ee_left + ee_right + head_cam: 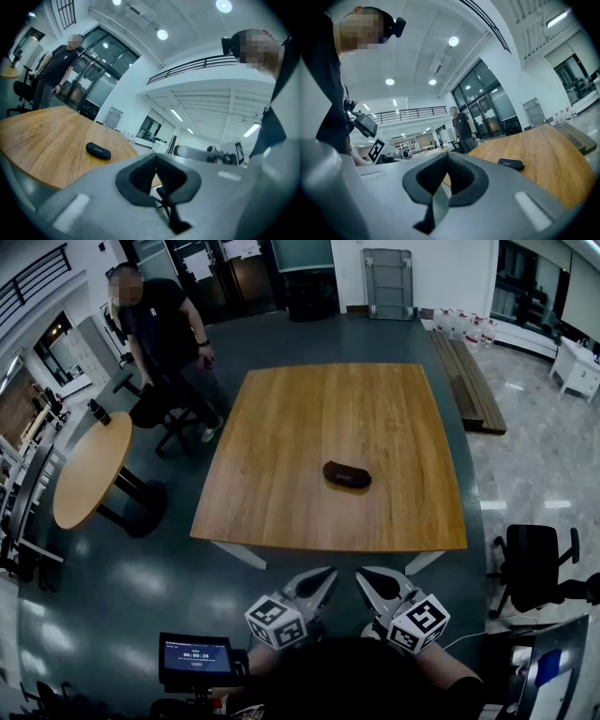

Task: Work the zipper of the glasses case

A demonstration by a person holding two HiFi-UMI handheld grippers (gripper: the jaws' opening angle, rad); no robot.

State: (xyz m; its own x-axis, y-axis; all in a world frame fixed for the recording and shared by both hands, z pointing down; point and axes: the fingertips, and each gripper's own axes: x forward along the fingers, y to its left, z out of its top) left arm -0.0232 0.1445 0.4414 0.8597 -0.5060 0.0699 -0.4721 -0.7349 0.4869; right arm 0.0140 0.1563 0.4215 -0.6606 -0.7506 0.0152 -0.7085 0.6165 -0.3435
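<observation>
Two hand-held grippers sit at the bottom of the head view, side by side above the dark floor, short of the table's near edge. The left gripper has its jaws pressed together at the tips, with nothing between them. The right gripper is the same: tips meeting, empty. Each gripper's own view confirms this, left gripper and right gripper. A small screen glows low on the left, beside the person's arm.

Beyond the grippers stands a square wooden table. On it lies the black glasses case — flat on the wood, a little right of centre, well apart from both grippers and zipped shut as far as can be seen. Nothing else is on the table. The case also shows in the left gripper view and the right gripper view.

A black office chair stands off the table's right corner. A round wooden table is to the left. Farther back, a person in dark clothes stands by the far left corner.
</observation>
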